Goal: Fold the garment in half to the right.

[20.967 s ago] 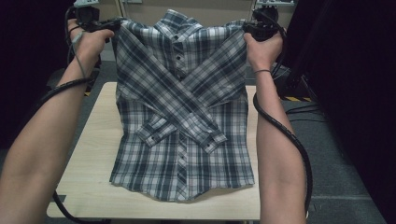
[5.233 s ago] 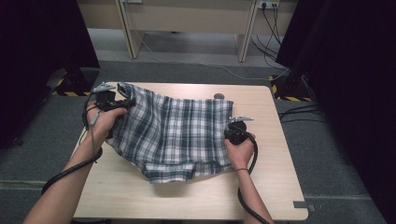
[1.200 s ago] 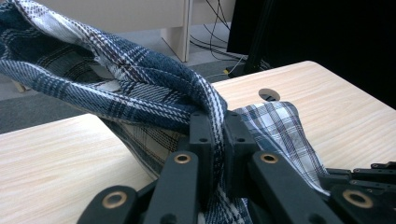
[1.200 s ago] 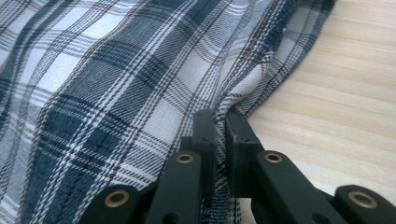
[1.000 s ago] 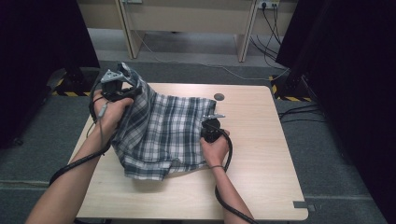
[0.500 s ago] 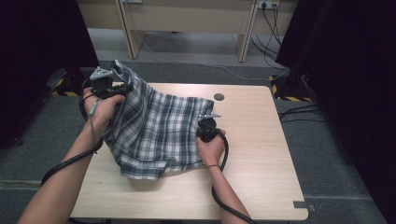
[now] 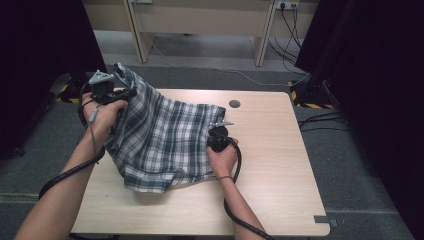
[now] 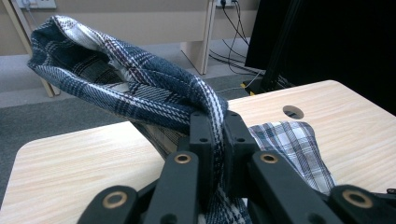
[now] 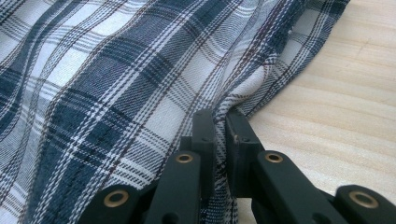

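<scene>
Grey carpet and dark curtains surround your pale wooden counter [image 7: 280, 165], which has a round cable hole [image 7: 234, 104] beyond your right tool [image 7: 218, 131]. Your left tool [image 7: 107, 90] pinches a bunched edge of the plaid shirt [image 7: 160, 140] lifted off the counter's edge; the right tool pinches its other edge, low against the wood.

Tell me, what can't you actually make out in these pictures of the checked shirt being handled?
- Shirt collar, buttons and sleeves: high view, folded under its own cloth.
- How much cloth sits between the left tongs: left gripper view, the bunched fabric covers the tips.
- Table beneath the shirt: right gripper view, cloth covers it.
- Right tongs tips: high view, too small, hidden by the hand and tool body.
</scene>
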{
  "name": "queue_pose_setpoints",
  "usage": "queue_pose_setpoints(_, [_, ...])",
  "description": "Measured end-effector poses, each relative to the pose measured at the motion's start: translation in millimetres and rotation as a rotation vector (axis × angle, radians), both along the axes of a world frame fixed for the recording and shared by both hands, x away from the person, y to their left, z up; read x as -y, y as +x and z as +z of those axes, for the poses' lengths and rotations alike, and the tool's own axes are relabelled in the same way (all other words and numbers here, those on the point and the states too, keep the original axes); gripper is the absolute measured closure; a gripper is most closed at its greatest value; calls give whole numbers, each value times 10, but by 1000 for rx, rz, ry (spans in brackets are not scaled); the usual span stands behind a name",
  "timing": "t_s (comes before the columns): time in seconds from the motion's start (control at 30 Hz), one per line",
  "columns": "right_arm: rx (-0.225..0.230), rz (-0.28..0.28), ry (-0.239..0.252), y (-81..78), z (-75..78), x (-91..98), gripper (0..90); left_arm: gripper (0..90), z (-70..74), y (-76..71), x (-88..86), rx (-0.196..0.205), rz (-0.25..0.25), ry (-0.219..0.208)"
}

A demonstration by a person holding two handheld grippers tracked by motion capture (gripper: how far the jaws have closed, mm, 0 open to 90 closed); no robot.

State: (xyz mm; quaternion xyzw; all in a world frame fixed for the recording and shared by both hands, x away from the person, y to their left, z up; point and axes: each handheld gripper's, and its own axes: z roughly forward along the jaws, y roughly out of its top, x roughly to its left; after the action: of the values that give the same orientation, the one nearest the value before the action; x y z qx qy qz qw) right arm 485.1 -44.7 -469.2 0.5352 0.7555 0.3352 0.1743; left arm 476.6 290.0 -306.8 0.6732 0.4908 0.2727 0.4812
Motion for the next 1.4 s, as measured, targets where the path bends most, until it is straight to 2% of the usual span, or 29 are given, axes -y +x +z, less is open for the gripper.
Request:
queue_pose_setpoints(0.4, [-1,11,7,7,-3,-62,841,842,18,-16,-100,7,21,-3])
queue_pose_setpoints(0.6, [-1,17,7,7,-5,-94,837,842,8,-20,-81,8,17,-1])
queue_pose_setpoints(1.4, [-1,20,17,-10,-13,-14,819,843,-18,-9,611,24,-98,16])
